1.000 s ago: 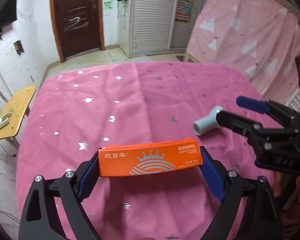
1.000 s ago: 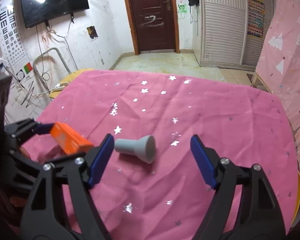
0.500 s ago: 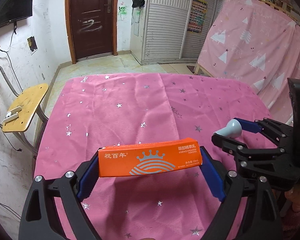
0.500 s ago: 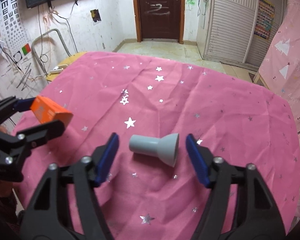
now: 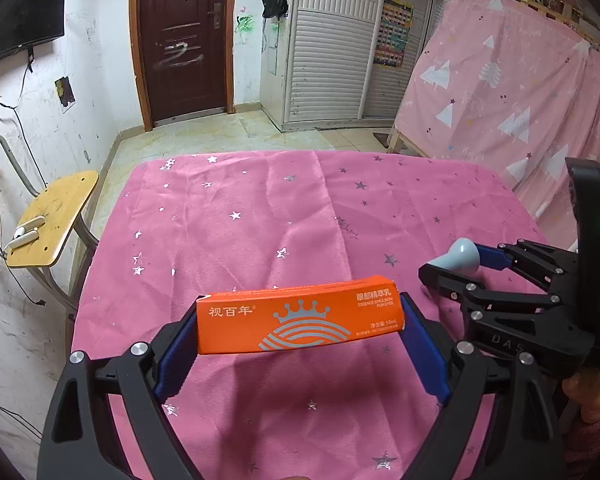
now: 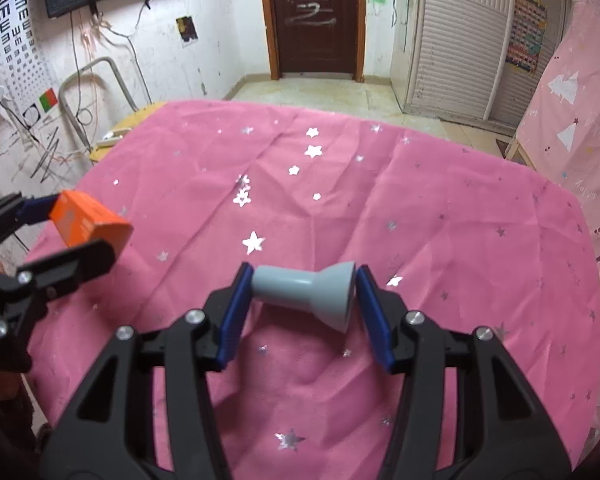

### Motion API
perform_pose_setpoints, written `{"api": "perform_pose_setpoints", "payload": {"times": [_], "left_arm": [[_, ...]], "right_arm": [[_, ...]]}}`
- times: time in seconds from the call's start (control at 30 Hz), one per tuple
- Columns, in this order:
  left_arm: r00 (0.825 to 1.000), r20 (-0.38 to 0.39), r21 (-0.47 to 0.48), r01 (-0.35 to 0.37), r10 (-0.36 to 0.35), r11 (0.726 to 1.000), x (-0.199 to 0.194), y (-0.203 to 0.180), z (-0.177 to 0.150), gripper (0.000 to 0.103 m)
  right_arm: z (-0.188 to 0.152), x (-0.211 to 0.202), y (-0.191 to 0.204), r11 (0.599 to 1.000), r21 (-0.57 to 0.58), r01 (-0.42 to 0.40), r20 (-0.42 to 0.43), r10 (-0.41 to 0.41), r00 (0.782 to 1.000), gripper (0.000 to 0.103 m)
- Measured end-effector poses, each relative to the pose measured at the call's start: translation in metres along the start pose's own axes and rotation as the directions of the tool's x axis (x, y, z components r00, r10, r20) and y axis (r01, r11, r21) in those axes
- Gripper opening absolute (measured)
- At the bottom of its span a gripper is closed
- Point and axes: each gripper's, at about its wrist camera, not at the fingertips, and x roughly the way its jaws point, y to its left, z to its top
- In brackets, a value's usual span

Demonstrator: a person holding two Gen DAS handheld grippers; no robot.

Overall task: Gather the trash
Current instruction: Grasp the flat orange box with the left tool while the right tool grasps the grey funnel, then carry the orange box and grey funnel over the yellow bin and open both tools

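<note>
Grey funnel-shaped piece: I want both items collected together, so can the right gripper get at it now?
Probably yes: the right gripper has the grey funnel-shaped piece between its blue pads, nothing blocking.

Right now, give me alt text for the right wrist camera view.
The right gripper clamps a grey funnel-shaped plastic piece above a pink star-print tablecloth. At far left, the left gripper holds an orange box.
</note>
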Motion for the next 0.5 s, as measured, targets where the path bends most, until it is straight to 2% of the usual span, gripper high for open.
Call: {"api": "perform_pose_setpoints", "payload": {"times": [0.27, 0.5], "left_arm": [[1.0, 0.016, 0.018, -0.011, 0.01, 1.0, -0.006, -0.016, 0.005, 0.083], [1.0, 0.028, 0.054, -0.012, 0.01, 0.998, -0.011, -0.04, 0.012, 0.083]], "right_arm": [[0.0, -0.02, -0.015, 0.999, 0.027, -0.026, 0.06, 0.024, 0.998, 0.051], [-0.005, -0.037, -0.042, 0.997, 0.078, -0.019, 0.108, 0.01, 0.994, 0.051]]}}
